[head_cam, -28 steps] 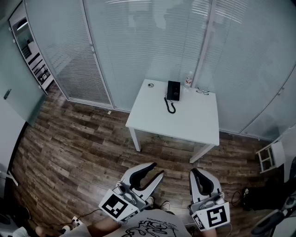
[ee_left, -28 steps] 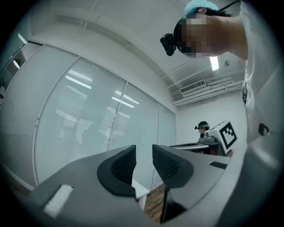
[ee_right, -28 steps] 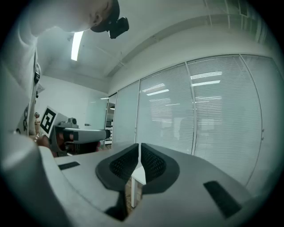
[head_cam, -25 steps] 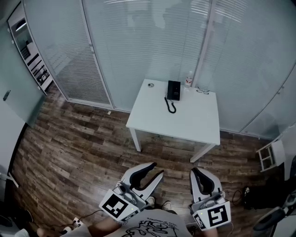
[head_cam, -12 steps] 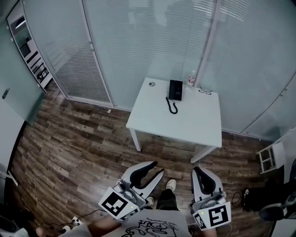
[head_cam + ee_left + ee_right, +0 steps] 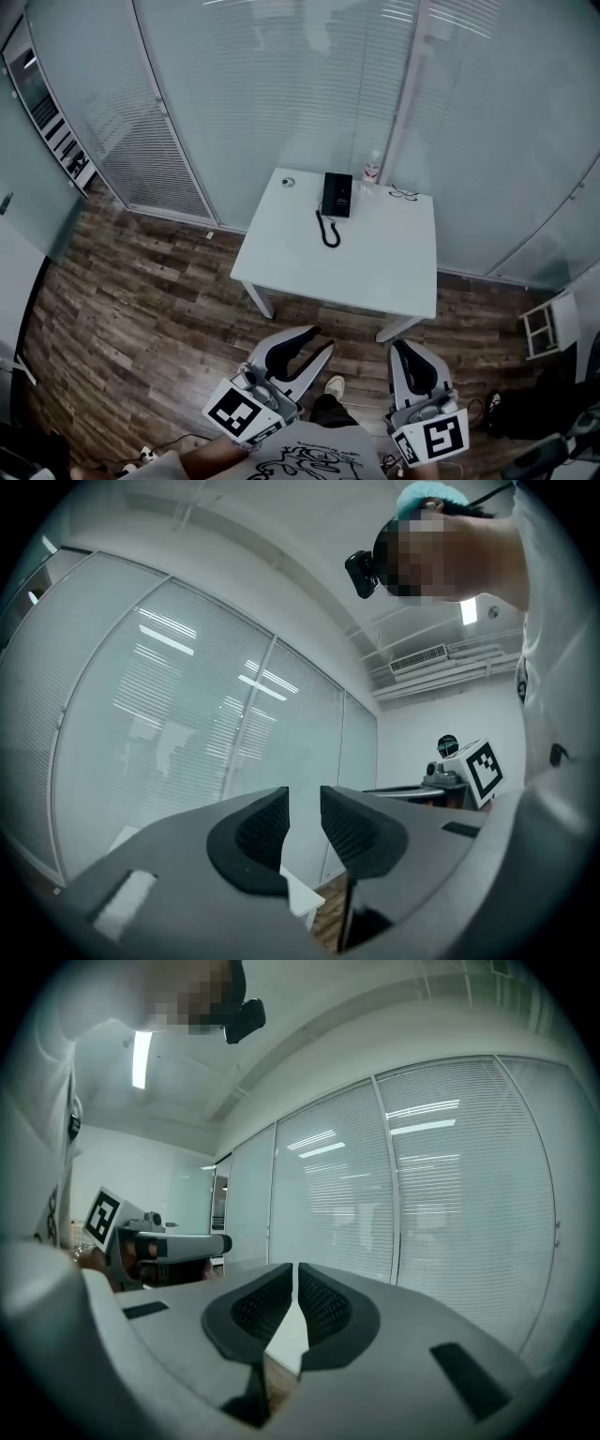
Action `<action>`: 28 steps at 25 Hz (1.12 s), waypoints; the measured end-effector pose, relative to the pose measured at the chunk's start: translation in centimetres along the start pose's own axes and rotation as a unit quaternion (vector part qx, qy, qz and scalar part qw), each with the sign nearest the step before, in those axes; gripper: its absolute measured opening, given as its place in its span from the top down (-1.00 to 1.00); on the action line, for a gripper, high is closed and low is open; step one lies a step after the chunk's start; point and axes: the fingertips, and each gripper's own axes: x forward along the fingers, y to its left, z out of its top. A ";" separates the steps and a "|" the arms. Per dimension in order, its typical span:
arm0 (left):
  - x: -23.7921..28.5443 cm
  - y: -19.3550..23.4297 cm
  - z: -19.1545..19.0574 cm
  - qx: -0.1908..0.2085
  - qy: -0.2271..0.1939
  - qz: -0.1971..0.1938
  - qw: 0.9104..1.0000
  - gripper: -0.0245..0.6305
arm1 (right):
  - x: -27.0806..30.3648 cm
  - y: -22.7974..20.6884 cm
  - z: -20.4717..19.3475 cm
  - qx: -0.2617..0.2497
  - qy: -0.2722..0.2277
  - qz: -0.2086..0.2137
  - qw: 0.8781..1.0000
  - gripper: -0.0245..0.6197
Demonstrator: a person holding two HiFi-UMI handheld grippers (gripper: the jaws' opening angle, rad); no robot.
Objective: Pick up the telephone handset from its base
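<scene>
The black telephone (image 6: 337,195) lies at the far edge of a white table (image 6: 375,272), its handset on the base and its coiled cord (image 6: 325,230) trailing toward me. Both grippers are held low and close to my body, well short of the table. My left gripper (image 6: 321,339) (image 6: 305,803) has a narrow gap between its jaws with nothing in it. My right gripper (image 6: 398,347) (image 6: 295,1274) has its jaws nearly touching at the tips and holds nothing. Neither gripper view shows the telephone.
A small bottle (image 6: 372,169), a round object (image 6: 288,182) and a thin dark item (image 6: 403,194) lie near the phone. Glass walls with blinds (image 6: 281,84) stand behind the table. A white rack (image 6: 541,323) stands on the wood floor at right.
The view has shifted: the table and phone now sit a little further left and lower in the picture. My foot has stepped forward. Both grippers keep their place near my body.
</scene>
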 end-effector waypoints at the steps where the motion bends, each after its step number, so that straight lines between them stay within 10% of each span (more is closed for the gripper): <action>1: 1.3 0.0 -0.2 -0.001 0.000 -0.002 1.000 0.62 | 0.2 -1.3 -0.1 0.001 0.001 -0.002 1.000 0.87; 13: 12.0 1.0 -0.7 0.001 0.002 0.009 1.000 0.64 | 3.3 -12.1 -0.4 0.009 -0.002 0.002 1.000 0.87; 28: 17.2 9.5 -1.2 -0.016 0.004 0.030 0.999 0.65 | 12.6 -15.1 -1.0 0.011 0.012 0.029 0.999 0.87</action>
